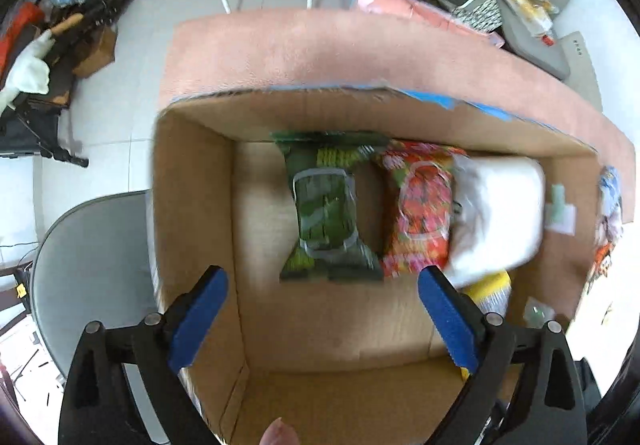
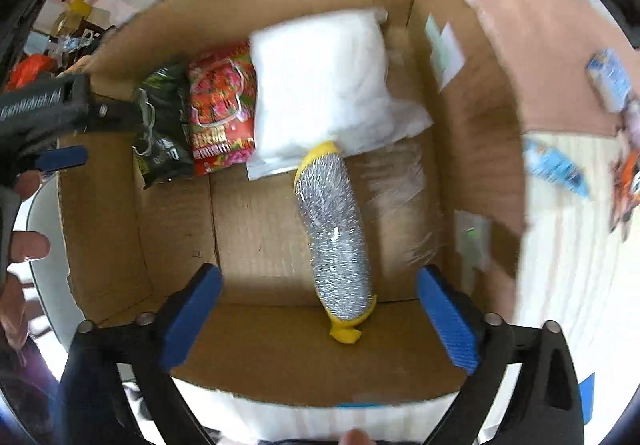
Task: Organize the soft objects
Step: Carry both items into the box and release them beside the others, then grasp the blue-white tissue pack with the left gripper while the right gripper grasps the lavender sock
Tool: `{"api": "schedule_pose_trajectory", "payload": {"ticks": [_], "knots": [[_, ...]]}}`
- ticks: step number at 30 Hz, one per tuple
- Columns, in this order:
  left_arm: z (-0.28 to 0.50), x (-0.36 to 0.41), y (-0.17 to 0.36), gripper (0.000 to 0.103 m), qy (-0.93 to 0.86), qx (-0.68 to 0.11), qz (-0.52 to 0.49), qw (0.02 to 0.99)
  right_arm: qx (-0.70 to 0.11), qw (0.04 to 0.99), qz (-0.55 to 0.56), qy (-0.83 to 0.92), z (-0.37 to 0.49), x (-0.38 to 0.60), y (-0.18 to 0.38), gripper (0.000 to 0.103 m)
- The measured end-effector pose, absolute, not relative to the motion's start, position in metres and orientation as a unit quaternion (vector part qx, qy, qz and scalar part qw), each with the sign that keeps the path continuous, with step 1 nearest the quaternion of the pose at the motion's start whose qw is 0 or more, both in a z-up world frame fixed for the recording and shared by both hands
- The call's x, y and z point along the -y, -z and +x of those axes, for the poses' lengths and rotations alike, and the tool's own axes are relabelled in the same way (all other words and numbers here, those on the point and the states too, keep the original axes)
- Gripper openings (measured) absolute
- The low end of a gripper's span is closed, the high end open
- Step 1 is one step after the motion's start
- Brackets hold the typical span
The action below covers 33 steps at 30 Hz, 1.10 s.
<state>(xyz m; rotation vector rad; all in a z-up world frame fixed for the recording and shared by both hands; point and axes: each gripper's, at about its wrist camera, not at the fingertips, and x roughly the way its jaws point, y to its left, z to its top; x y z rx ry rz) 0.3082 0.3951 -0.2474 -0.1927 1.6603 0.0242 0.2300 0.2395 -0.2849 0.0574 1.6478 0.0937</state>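
The cardboard box (image 2: 100, 229) holds a white pillow pack (image 2: 324, 85), red packet (image 2: 222, 105), green packet (image 1: 324, 205) and silver-and-yellow scrubber roll (image 2: 336, 241), while the left gripper (image 1: 322, 319) and right gripper (image 2: 320, 319) hover spread wide, empty.

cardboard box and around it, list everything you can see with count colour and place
cardboard box: 1, brown, open-topped, under both grippers
green packet: 1, green, on the box floor, leftmost in the row
red packet: 1, red with a floral print, between the green packet and the white bag
white bag: 1, white, soft, in the box, partly over the red packet
silver roll: 1, silvery with yellow ends, in the box, one end under the white bag
pink cloth: 1, pink, beyond the box
small packets: several, blue and orange, blurred, outside the box
left gripper: 1, black with blue pads, open, empty
right gripper: 1, same colours, open, empty
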Motion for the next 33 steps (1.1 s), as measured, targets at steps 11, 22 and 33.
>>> {"api": "schedule_pose_trajectory", "payload": {"ticks": [11,22,33], "knots": [[0.211,-0.407,0.198,0.1,-0.028,-0.688,-0.087,0.72,-0.683,0.729,-0.041,-0.033,0.222,-0.224,0.213,0.103],[0.165,-0.388,0.143,0.1,-0.032,-0.65,-0.076,0.756,-0.649,0.757,-0.037,-0.063,0.185,-0.207,0.15,0.103],[0.169,-0.343,0.093,0.102,-0.031,-0.613,-0.079,0.785,-0.633,0.768,0.015,-0.101,0.168,-0.17,0.109,0.103]]}}
